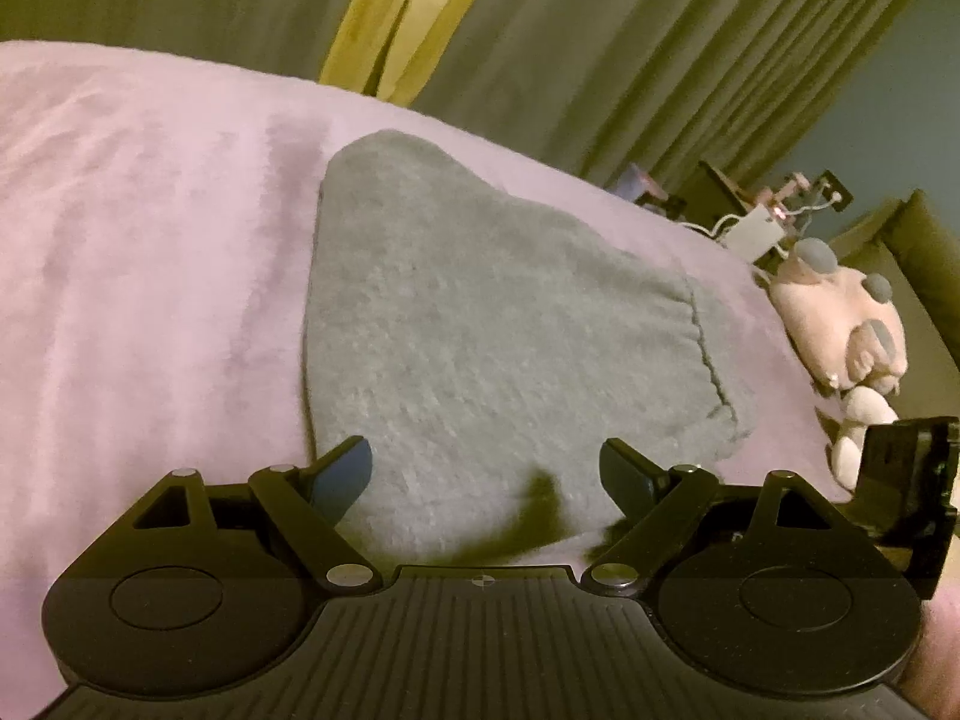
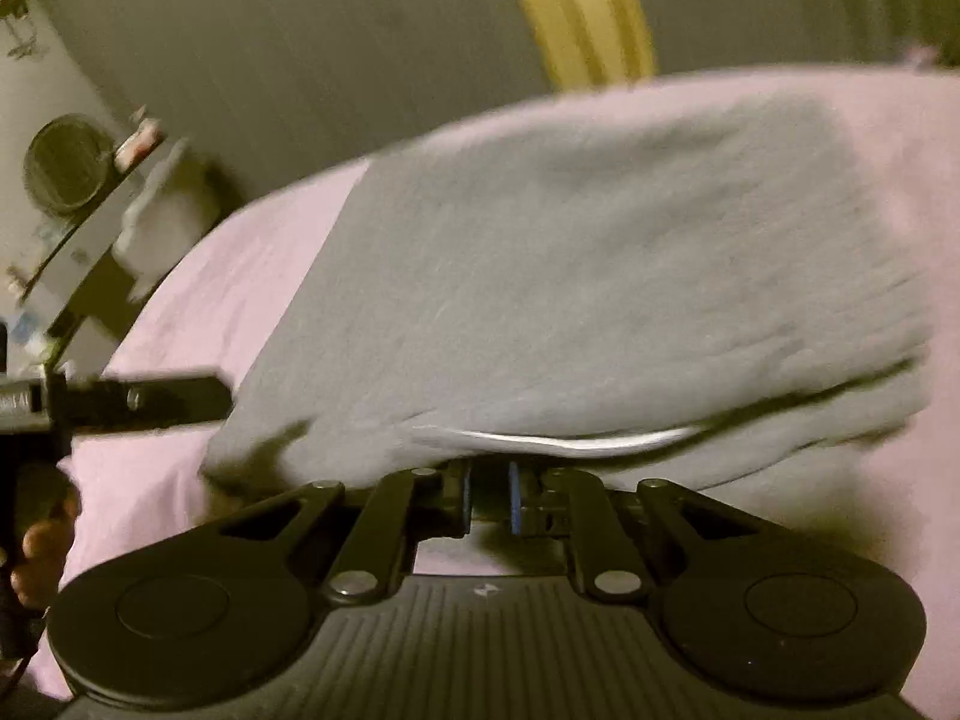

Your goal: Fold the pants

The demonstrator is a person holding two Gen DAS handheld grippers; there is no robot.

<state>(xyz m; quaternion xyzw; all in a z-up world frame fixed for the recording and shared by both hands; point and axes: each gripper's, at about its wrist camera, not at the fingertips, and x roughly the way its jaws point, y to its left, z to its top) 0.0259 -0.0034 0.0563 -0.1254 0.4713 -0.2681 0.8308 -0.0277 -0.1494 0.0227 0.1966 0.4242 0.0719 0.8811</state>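
A bed (image 1: 150,252) covered by a pale pink, plush blanket (image 1: 120,360) is seen in both views. Grey pants (image 1: 480,330) are laid flat directly on the blanket, folded into a compact shape, with a stitched seam visible near one edge. A pink stuffed toy (image 1: 840,324) with grey spots is lying at the bed's edge, apart from the pants.

The right wrist view is smeared: the grey knitted pants (image 2: 600,276) lose their weave, and the cluttered shelf (image 2: 72,228) at the left edge is unreadable. The near hem of the pants drops behind the right gripper (image 2: 489,495), so contact there cannot be told. In the left view, small wired items (image 1: 762,222) past the pink plush toy (image 1: 840,312) are too tiny to identify.
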